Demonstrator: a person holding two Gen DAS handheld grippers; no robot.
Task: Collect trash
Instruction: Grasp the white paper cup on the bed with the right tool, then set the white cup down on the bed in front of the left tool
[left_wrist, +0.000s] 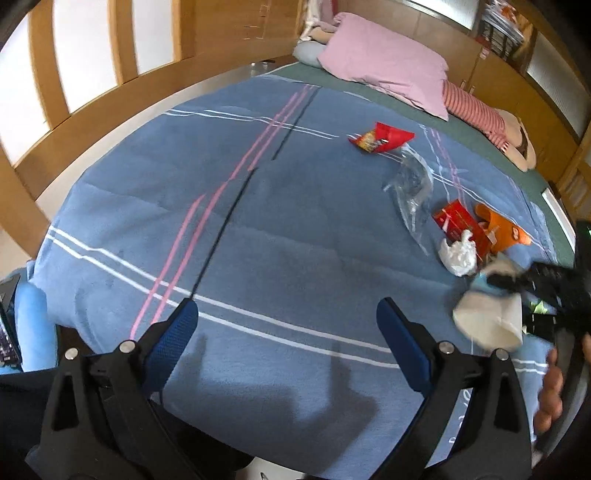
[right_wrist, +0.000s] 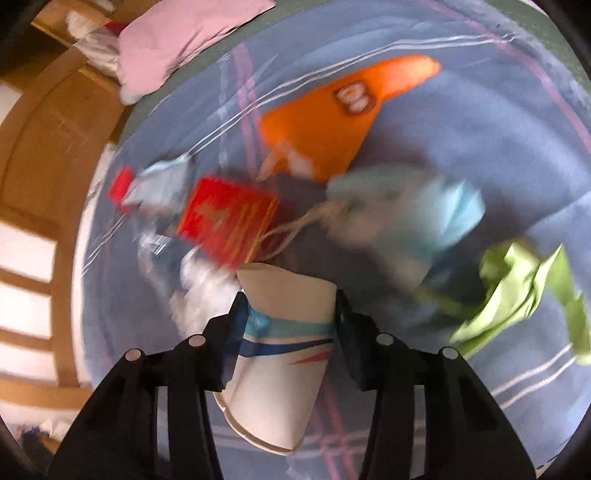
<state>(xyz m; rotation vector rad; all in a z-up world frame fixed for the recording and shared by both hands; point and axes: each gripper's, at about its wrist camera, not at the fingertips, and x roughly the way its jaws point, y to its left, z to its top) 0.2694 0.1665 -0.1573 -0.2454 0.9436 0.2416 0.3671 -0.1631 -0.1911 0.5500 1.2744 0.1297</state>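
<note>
The right claw (right_wrist: 290, 306) points steeply down at a bed (left_wrist: 258, 229) covered in a blue striped blanket, its two black fingers closed on a white paper cup (right_wrist: 273, 373) that lies on its side between them, open rim toward the camera. A pad presses on each side of the cup near its blue band. From the left wrist view, the same cup (left_wrist: 487, 317) sits at the right edge, gripped from the right by that dark claw (left_wrist: 517, 284), with a person's fingers (left_wrist: 550, 391) visible just below.

The left claw (left_wrist: 288, 328) also tilts downward over bare blanket, its blue-padded fingers spread wide apart with nothing between them.

More trash lies beyond the cup: a red packet (right_wrist: 229, 221) just past it, a crumpled white wad (right_wrist: 207, 291) beside the cup's left, an orange wrapper (right_wrist: 332, 122) farther off, a pale blue face mask (right_wrist: 417, 210) with strings to the right, and crumpled green paper (right_wrist: 524, 295) at far right. A clear plastic bag (left_wrist: 410, 184) and a red snack bag (left_wrist: 380, 138) lie farther up the bed. A pink pillow (left_wrist: 384, 62) rests at the head of the bed
</note>
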